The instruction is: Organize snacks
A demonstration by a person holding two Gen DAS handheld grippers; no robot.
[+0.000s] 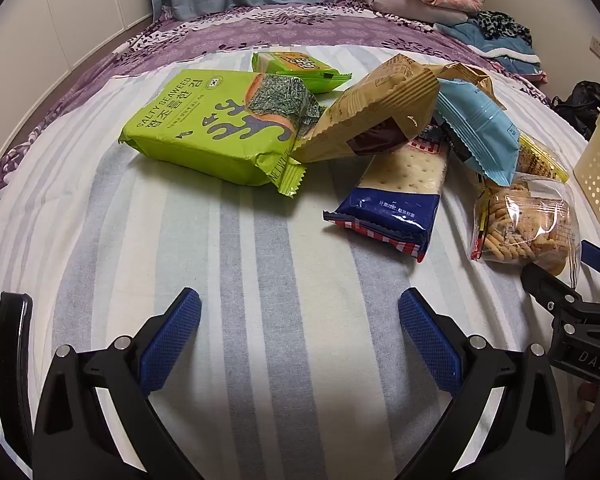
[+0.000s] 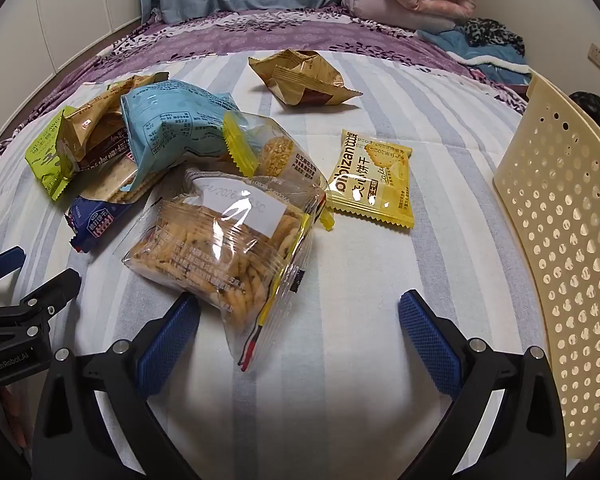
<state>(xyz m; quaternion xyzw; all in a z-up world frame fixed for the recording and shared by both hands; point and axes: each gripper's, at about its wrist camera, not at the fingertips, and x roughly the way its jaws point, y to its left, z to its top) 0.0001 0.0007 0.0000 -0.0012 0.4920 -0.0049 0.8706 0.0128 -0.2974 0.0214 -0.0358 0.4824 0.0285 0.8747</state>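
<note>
Snack packs lie heaped on a striped bedsheet. In the left wrist view a green seaweed pack point(image 1: 216, 128), a brown pack point(image 1: 376, 116), a blue cracker pack point(image 1: 396, 196), a light blue pack point(image 1: 480, 132) and a clear bag of biscuit sticks point(image 1: 528, 220) lie ahead. My left gripper point(image 1: 300, 300) stands open over bare sheet, empty. In the right wrist view my right gripper point(image 2: 300, 304) is open; the clear biscuit bag point(image 2: 228, 248) lies at its left fingertip point(image 2: 188, 308), its corner reaching between the jaws. A yellow biscuit pack point(image 2: 372, 180) and a crumpled brown pack point(image 2: 300, 76) lie farther off.
A cream perforated plastic basket point(image 2: 560, 240) stands at the right edge of the bed. Folded quilts and clothes point(image 2: 412, 4) are piled at the far end, on a purple bedspread point(image 2: 260, 36). A small green pack point(image 1: 296, 68) lies behind the seaweed.
</note>
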